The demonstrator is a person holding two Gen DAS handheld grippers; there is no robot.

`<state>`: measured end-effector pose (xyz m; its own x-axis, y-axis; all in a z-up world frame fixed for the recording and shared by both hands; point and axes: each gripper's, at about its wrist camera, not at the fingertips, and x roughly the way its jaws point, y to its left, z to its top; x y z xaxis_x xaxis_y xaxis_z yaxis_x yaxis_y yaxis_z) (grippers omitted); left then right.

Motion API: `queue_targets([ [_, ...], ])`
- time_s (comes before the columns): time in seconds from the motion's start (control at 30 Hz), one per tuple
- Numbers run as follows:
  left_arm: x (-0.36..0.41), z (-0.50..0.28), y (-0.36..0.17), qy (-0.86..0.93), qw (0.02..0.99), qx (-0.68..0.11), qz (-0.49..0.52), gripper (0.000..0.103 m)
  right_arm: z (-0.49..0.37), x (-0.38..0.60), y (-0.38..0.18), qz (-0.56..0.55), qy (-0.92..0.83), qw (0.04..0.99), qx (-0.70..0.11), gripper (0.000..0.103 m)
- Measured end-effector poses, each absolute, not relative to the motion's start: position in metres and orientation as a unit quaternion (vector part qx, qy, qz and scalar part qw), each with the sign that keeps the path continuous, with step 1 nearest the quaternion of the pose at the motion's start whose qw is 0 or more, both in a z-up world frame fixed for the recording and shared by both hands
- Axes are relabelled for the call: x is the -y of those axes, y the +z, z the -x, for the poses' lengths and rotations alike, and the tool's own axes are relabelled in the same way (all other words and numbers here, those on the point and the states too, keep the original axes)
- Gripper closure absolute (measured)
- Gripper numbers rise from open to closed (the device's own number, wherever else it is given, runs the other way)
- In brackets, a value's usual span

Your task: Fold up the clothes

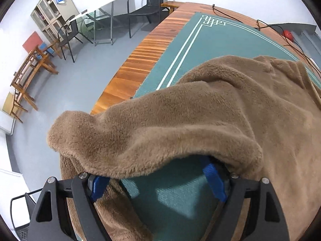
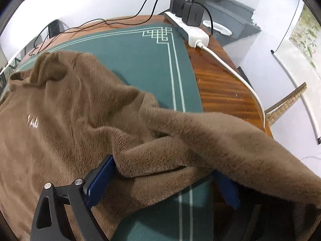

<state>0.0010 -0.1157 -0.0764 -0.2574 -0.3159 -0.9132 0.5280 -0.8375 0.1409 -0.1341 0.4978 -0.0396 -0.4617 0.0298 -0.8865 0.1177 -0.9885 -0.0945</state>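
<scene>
**One brown fleece garment spread on the desk, both tongs wide apart**

One plush brown fleece garment [image 1: 210, 108] lies spread over the green felt mat with white line borders [image 1: 200, 46] that covers the wooden desk [image 1: 138, 60]. Seen from the left wrist, a thick rolled fold of the garment drapes across the tips of the left tongs [image 1: 158, 182]. Their blue fingers [image 1: 214, 180] stand wide apart with bare green mat between them, so these tongs are open and pinch nothing. One end of that fold reaches past the desk's wooden edge, over the grey floor [image 1: 84, 76].

Seen from the right wrist, a sleeve-like strip of the garment [image 2: 230, 140] runs from the body of the cloth out toward the desk's right edge, and a fold lies across the right tongs [image 2: 168, 182]. Cloth sits between their blue fingers [image 2: 100, 180], which are spread wide and do not clamp it. A small pale mark [image 2: 33, 121] shows on the garment's flat part.

Beyond the garment, at the desk's far corner, a white power strip [image 2: 188, 30] carries two black chargers [image 2: 190, 13], their black cables [image 2: 120, 20] trailing along the far edge. Further from the desk stand black metal chairs [image 1: 148, 2], a glass table [image 1: 104, 14], wooden chairs [image 1: 30, 70] and a beige cabinet [image 1: 54, 12].
</scene>
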Motion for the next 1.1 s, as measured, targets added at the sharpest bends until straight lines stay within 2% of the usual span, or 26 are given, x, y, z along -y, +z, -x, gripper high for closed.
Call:
queue_targets([
  [0.33, 0.054, -0.054, -0.052, -0.807, 0.212, -0.085, -0.545, 0.016, 0.043, -0.497, 0.021, -0.461, -0.881, 0.103, -0.036, 0.008],
  [0.83, -0.006, -0.193, -0.009, -0.818, 0.224, -0.093, -0.522, 0.016, -0.145, -0.524, 0.118, -0.289, -0.940, 0.140, -0.117, 0.007],
  [0.93, -0.016, -0.216, -0.006, -0.818, 0.228, -0.086, -0.520, 0.016, -0.170, -0.520, 0.101, -0.309, -0.926, 0.162, -0.142, 0.007],
  [1.1, -0.025, -0.255, -0.019, -0.806, 0.238, -0.090, -0.534, 0.016, -0.209, -0.492, 0.029, -0.375, -0.874, 0.217, -0.221, 0.007],
])
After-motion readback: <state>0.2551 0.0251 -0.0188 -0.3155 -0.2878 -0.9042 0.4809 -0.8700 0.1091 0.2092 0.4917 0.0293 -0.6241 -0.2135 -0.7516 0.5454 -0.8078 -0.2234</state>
